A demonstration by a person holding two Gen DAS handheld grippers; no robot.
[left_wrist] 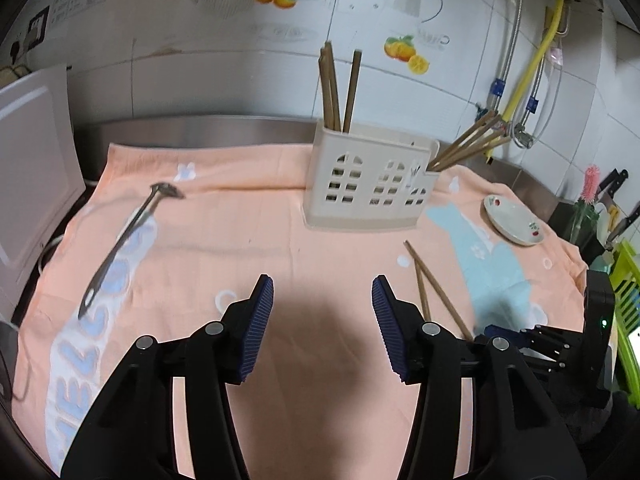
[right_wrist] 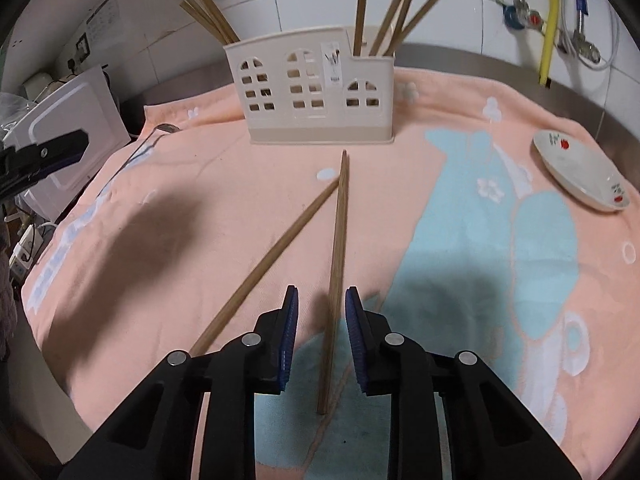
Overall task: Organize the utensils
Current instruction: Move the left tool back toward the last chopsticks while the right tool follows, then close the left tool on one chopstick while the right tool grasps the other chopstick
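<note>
White wall tiles with fruit decals back a steel bench (left_wrist: 200, 128) draped in a peach towel (left_wrist: 248, 232). Two loose chopsticks (right_wrist: 338, 240) are seen lying on the towel in a narrow V, their far tips meeting in front of the cream utensil holder (right_wrist: 316, 92). The nearer end of one stick is bracketed by the right tool (right_wrist: 322, 336), whose blue pads stand narrowly apart on either side of it without pressing on it; the other stick runs off beside the left finger. More chopsticks are stood upright or leaning in the holder's end compartments. A metal utensil (left_wrist: 128, 236), its head blurred, is laid on the towel's left side, well apart from the holder. The left tool (left_wrist: 322, 328) is held over bare towel with its pads wide apart and nothing between them. A small decorated dish (right_wrist: 580, 176) is set near the towel's right edge.
</note>
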